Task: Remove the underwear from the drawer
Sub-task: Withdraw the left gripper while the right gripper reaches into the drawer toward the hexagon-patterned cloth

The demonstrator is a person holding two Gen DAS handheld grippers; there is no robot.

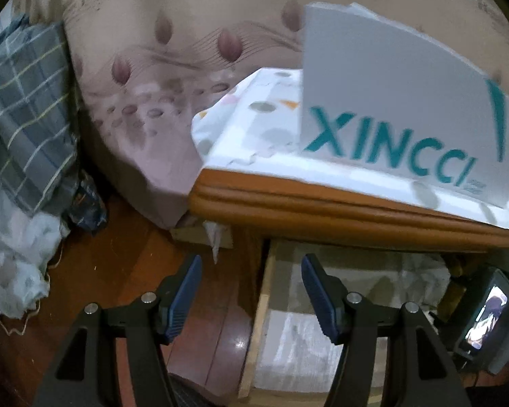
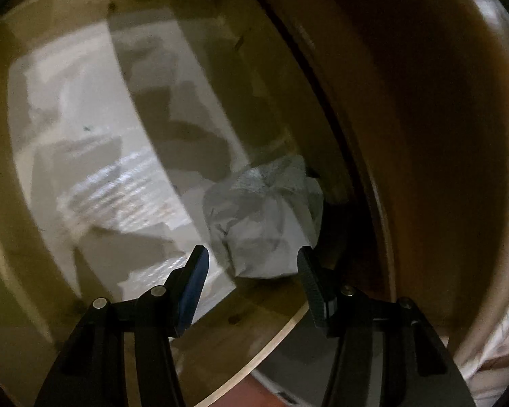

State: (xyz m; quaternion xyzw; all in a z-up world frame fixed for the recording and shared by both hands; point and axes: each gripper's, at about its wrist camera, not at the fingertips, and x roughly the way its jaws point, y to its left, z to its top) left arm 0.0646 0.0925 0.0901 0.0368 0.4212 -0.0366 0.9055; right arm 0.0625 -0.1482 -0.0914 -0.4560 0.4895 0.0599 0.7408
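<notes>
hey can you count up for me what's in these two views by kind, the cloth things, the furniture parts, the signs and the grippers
Cloth things: 4 (plaid pillow, floral bedspread, dotted cloth, grey underwear bundle)
Furniture parts: 2 (open drawer, nightstand top)
Signs: 1 (white card)
Grippers: 2 (left gripper, right gripper)
Total: 9

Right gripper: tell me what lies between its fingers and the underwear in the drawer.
Nothing. In the right wrist view the grey underwear bundle sits just ahead of the open right gripper; only the drawer floor shows there.
</notes>
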